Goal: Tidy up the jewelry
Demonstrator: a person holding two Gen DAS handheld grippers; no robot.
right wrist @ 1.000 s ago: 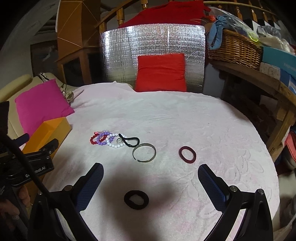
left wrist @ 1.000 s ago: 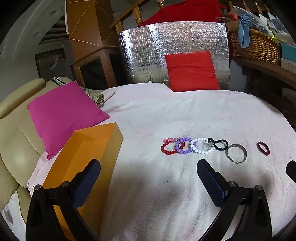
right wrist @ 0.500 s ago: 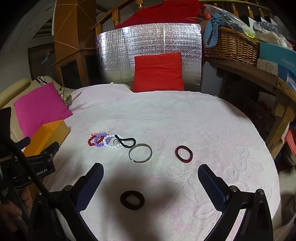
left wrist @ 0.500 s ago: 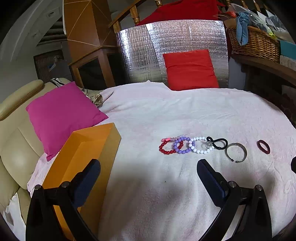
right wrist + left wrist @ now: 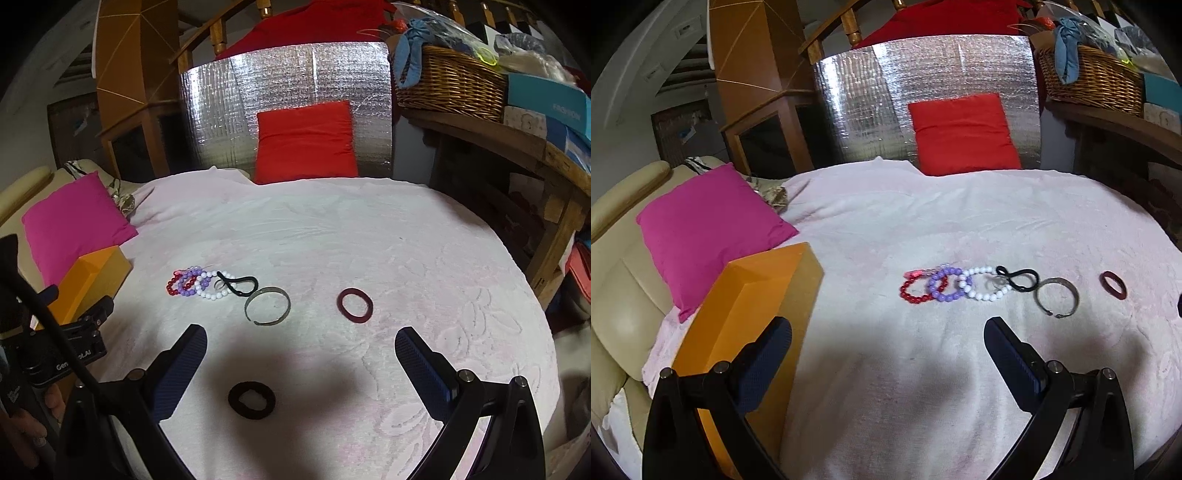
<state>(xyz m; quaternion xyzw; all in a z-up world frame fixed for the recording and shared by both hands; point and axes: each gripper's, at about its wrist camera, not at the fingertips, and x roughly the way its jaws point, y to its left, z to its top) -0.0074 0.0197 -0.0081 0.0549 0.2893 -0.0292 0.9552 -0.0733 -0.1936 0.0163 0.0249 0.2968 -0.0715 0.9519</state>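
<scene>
1. The left gripper (image 5: 886, 350) is hovering with jaws wide, gripping nothing, beside the orange cardboard box (image 5: 746, 314) at the pink-blanketed bed's (image 5: 923, 206) left edge.
2. The right gripper (image 5: 301, 354) is hanging spread over the black fabric scrunchie (image 5: 251, 400).
3. Red, purple and white beaded bracelets (image 5: 195, 284) are lying overlapped mid-bed, beside an open silver metal bangle (image 5: 267, 305) and a maroon ring-shaped hair tie (image 5: 354, 305).

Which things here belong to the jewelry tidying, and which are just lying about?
Job: bead bracelets, metal bangle, maroon ring, black hair tie, orange box.
Lying about: pink cushion, red cushion, wicker basket.
</scene>
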